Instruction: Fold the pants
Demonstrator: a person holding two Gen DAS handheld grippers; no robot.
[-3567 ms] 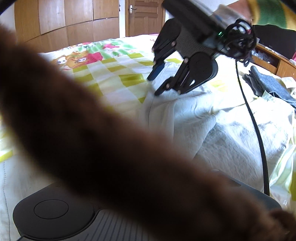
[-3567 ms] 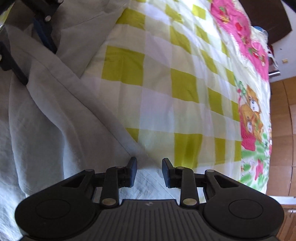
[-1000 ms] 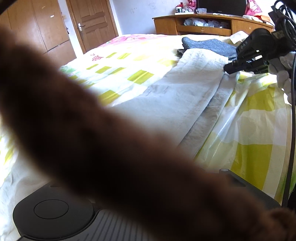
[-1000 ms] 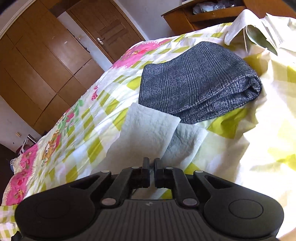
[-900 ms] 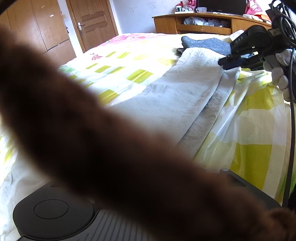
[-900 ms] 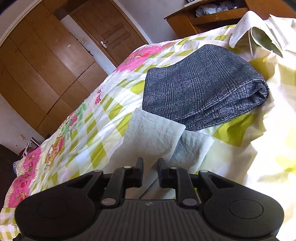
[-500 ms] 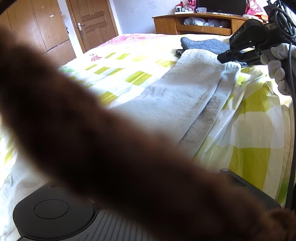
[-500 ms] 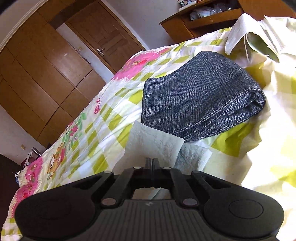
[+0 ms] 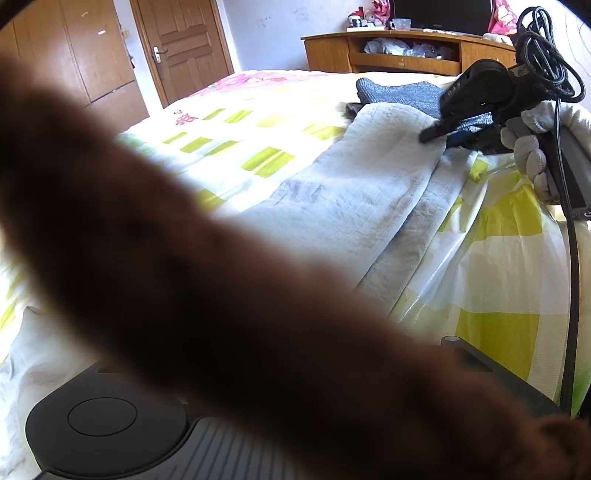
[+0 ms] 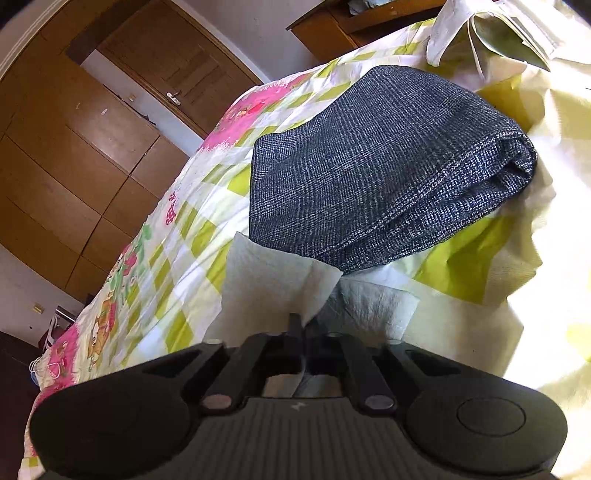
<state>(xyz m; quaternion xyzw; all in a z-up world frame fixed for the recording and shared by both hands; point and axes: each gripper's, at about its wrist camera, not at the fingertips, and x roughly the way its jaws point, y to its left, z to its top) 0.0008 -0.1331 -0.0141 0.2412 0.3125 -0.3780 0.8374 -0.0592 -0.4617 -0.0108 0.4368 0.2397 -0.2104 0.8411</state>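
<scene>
Pale grey pants lie stretched along the bed, one leg laid over the other. Their leg ends reach a dark folded garment. My right gripper is shut on the corner of the upper leg end. In the left wrist view the right gripper sits at the far end of the pants, held by a gloved hand. A blurred brown strand lies across the left camera and hides my left gripper's fingers; only its black body shows.
A dark grey folded garment lies just past the leg ends. The yellow-checked bedsheet covers the bed. White folded cloth sits behind it. A wooden cabinet, a door and a black cable are in view.
The right gripper moved from the upper part of the pants to the leg ends, opened briefly, then shut on the corner of the upper leg. The left view has barely shifted.
</scene>
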